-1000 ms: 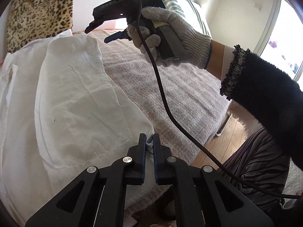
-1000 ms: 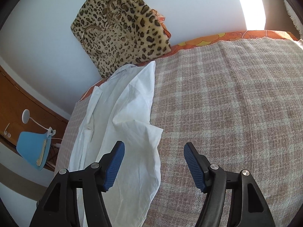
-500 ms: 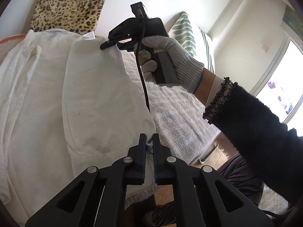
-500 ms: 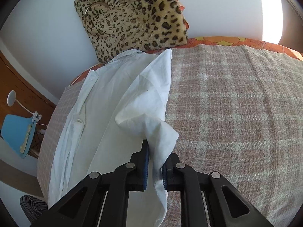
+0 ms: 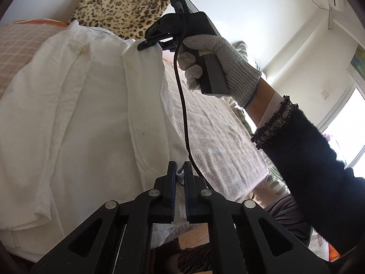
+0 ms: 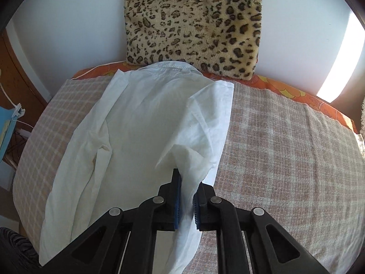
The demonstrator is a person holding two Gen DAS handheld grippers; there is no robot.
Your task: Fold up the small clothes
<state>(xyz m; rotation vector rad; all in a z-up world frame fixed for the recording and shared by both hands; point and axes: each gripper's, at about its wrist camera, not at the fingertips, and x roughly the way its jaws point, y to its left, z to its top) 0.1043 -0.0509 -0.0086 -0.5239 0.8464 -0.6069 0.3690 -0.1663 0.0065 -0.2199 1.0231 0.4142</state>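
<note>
A white shirt (image 5: 86,118) lies on a checked bed cover (image 6: 285,141), collar toward the leopard pillow; it also shows in the right wrist view (image 6: 141,123). My left gripper (image 5: 179,166) is shut on the shirt's right edge near the hem. My right gripper (image 6: 188,182) is shut on a lifted fold of the same edge higher up. In the left wrist view the right gripper (image 5: 151,43), held by a gloved hand (image 5: 219,61), pinches the cloth near the shoulder. The edge is raised between both grippers.
A leopard-print pillow (image 6: 194,25) leans on the white wall at the head of the bed. A black cable (image 5: 182,105) hangs from the right gripper. A striped pillow (image 5: 245,45) lies far right. A blue lamp (image 6: 6,125) stands left of the bed.
My right gripper closed on the shirt's right edge and lifted it. Both grippers have carried that edge up and toward the left over the shirt.
</note>
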